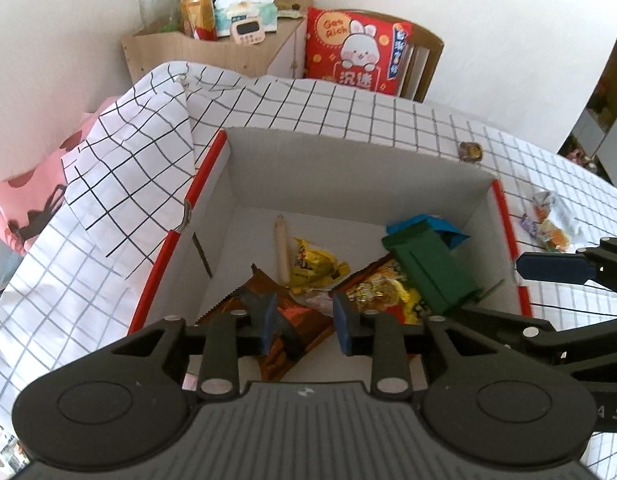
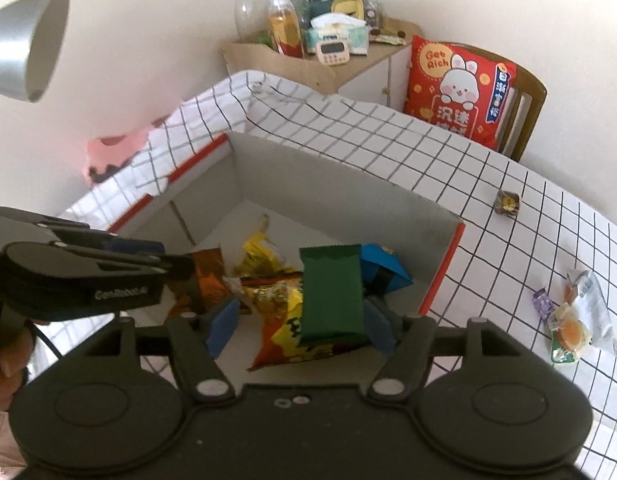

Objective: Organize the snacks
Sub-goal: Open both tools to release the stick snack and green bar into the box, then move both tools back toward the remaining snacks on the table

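A white cardboard box point(image 1: 348, 168) with red edges stands on the checked tablecloth; it also shows in the right wrist view point(image 2: 328, 184). Inside lie a green packet point(image 1: 432, 268), a blue packet point(image 1: 432, 226), yellow and orange snack bags point(image 1: 312, 266) and a brown bag point(image 1: 292, 312). My left gripper point(image 1: 304, 322) is open and empty above the box's near side. My right gripper point(image 2: 300, 322) is open over the box, with the green packet point(image 2: 332, 292) between its fingers, leaning by the right finger point(image 2: 378, 328). I cannot tell whether it touches it.
Loose snacks lie on the cloth right of the box: jelly cups and a white wrapper point(image 2: 576, 316), and a small gold-brown sweet point(image 2: 507, 203). Behind the table stand a wooden cabinet with clutter point(image 2: 308, 60), a chair with a red cushion point(image 2: 460, 88), and a lamp point(image 2: 28, 40).
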A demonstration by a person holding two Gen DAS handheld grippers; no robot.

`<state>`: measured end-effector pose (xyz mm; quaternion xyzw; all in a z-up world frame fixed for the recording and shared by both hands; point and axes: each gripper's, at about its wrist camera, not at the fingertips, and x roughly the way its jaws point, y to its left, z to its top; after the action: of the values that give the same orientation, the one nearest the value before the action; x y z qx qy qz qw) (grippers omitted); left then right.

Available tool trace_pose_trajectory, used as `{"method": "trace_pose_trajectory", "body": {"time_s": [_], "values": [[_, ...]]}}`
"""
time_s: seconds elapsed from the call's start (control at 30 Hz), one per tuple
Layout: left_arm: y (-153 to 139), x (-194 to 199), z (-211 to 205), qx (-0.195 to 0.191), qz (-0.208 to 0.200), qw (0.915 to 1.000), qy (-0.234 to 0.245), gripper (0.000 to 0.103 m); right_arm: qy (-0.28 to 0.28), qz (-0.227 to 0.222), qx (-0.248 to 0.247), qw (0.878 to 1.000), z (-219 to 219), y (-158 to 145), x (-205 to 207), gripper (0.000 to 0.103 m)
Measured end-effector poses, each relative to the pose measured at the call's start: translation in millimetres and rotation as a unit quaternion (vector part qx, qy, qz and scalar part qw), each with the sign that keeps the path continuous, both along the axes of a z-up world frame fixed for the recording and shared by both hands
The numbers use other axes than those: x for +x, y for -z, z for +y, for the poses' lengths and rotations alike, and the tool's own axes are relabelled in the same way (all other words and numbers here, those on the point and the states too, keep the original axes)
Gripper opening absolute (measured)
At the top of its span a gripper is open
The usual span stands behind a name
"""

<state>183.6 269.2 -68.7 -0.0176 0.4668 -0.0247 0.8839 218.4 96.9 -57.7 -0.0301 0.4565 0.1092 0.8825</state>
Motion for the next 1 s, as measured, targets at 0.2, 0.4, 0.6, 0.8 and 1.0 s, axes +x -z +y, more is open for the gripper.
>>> {"method": "trace_pose_trajectory", "body": {"time_s": [0.2,0.4,0.6,0.8,1.0], "values": [[-15,-18,-9,-0.011,-0.022,0.9997,0.009,0.030,-0.004,-0.019,0.017,1.000,-8,-19,-19,0.079],[-35,-38,-25,-0.025,-0.055,0.9978,0.026,0.049,-0.003,-0.033,0.040,0.999,-24,-36,-41,0.084],[-51,-56,-53,-0.027,-0.079,0.9955,0.044,0.050,0.001,-0.049,0.064,0.997,-42,-53,-66,0.086],[-64,-70,-79,-0.035,-0.104,0.9924,0.055,0.058,0.020,-0.067,0.083,0.994,-68,-67,-87,0.088],[-67,-79,-115,-0.031,-0.121,0.9896,0.071,0.069,0.037,-0.096,0.079,0.992,-104,-75,-112,0.098]]}}
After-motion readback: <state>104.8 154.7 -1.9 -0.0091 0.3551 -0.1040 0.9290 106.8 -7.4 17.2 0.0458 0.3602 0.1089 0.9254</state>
